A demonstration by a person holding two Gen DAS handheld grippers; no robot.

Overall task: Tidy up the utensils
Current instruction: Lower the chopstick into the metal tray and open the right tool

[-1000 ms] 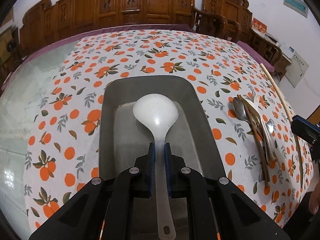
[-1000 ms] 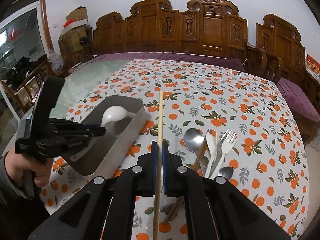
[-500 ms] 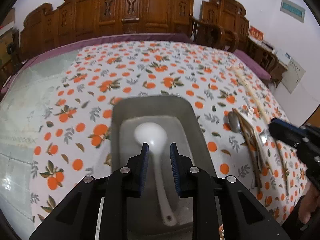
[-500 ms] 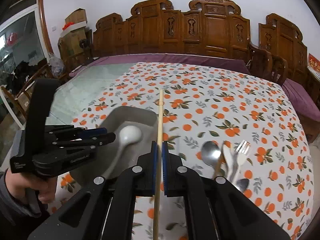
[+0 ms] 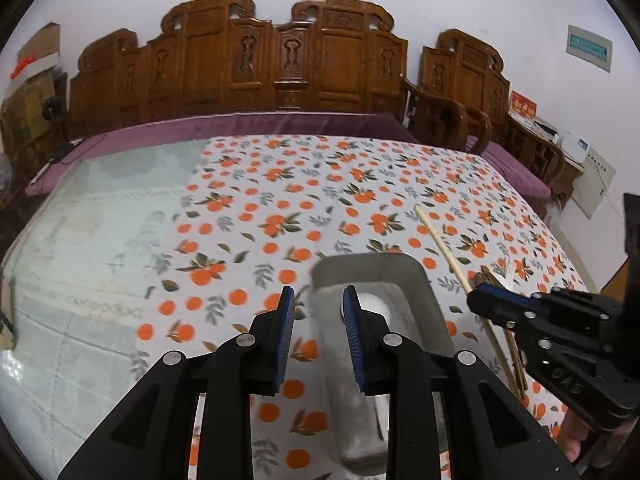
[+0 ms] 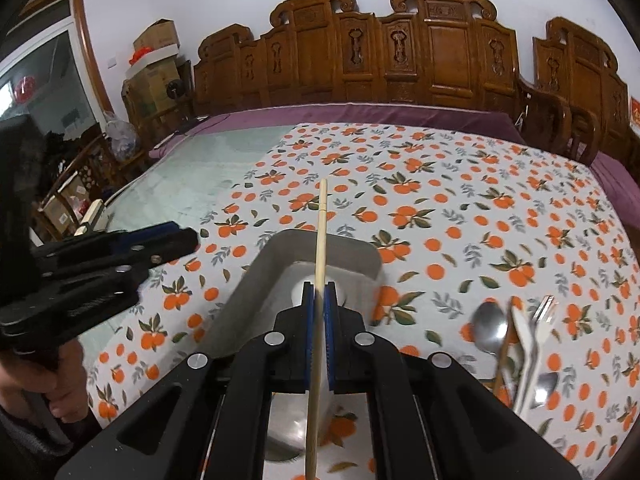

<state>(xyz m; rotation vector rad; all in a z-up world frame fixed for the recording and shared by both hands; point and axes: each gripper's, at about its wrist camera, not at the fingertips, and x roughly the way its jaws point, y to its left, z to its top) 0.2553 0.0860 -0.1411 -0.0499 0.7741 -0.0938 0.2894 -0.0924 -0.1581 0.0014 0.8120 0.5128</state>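
Two grippers at frame bottom: left gripper [image 5: 316, 320] spread above the tray [image 5: 424, 292]; right gripper [image 6: 319, 312] pinching a chopstick [image 6: 321, 236].

A tray [image 6: 256, 276] sits on the tablecloth [image 6: 460, 216], with spoons and fork [image 6: 520, 344] lying to its right.

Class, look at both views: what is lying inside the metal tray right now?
Inside the metal tray only the white ladle's bowl shows; the right gripper, shut on the chopstick, covers its handle and the tray floor.

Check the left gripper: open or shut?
Open. The left gripper shows a clear gap between its blue pads, holding nothing, beside the tray.
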